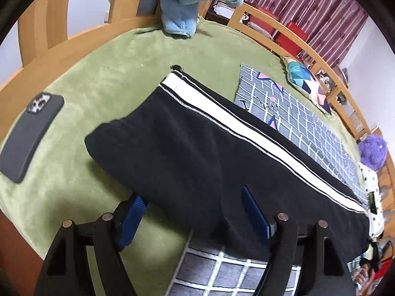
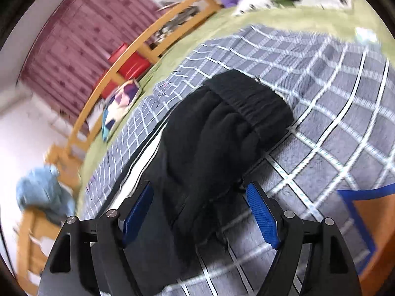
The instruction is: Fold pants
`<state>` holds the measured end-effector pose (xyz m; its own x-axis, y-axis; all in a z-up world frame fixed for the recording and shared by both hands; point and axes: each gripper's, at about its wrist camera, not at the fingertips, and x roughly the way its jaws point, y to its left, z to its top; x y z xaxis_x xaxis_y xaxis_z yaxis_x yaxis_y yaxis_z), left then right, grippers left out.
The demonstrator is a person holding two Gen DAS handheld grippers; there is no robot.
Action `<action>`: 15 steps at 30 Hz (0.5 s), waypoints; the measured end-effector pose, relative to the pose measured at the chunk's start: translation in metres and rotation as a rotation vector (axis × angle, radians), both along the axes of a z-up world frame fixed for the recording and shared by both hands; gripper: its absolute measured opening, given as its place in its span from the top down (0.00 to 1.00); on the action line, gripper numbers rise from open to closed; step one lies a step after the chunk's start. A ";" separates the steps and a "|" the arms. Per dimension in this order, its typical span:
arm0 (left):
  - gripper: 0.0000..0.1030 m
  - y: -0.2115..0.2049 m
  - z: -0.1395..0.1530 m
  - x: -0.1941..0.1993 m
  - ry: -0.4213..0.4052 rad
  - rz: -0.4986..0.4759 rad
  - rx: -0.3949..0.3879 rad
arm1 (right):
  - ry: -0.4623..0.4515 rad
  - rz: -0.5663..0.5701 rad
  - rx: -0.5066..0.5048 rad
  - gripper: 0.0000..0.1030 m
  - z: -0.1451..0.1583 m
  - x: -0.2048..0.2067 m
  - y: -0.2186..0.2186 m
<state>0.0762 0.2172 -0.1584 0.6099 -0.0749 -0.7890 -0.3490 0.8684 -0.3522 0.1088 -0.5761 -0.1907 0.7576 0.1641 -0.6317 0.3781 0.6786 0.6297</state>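
Pants (image 1: 187, 148) laid flat between spread fingers of left gripper (image 1: 195, 219) and right gripper (image 2: 200, 212); both released, nothing gripped.

My left tongs (image 1: 195, 213): black arms, blue ribbed pads (image 1: 132, 219), round silver screws. My right tongs (image 2: 200, 212): same black arms, blue pads (image 2: 261, 215).
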 end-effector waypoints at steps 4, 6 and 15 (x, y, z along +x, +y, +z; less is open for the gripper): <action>0.27 -0.007 -0.002 -0.004 -0.006 -0.005 -0.009 | -0.013 -0.045 0.107 0.25 -0.025 0.032 -0.011; 0.27 -0.010 -0.001 -0.007 -0.017 -0.003 0.004 | -0.011 -0.077 0.134 0.35 -0.028 0.051 -0.015; 0.27 -0.012 0.001 -0.001 -0.053 0.000 0.010 | -0.093 0.022 -0.145 0.81 0.044 0.068 -0.034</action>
<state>0.0749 0.2047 -0.1571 0.6505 -0.0672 -0.7565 -0.3307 0.8717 -0.3618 0.1766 -0.6104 -0.1469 0.8109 0.0937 -0.5777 0.3069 0.7724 0.5560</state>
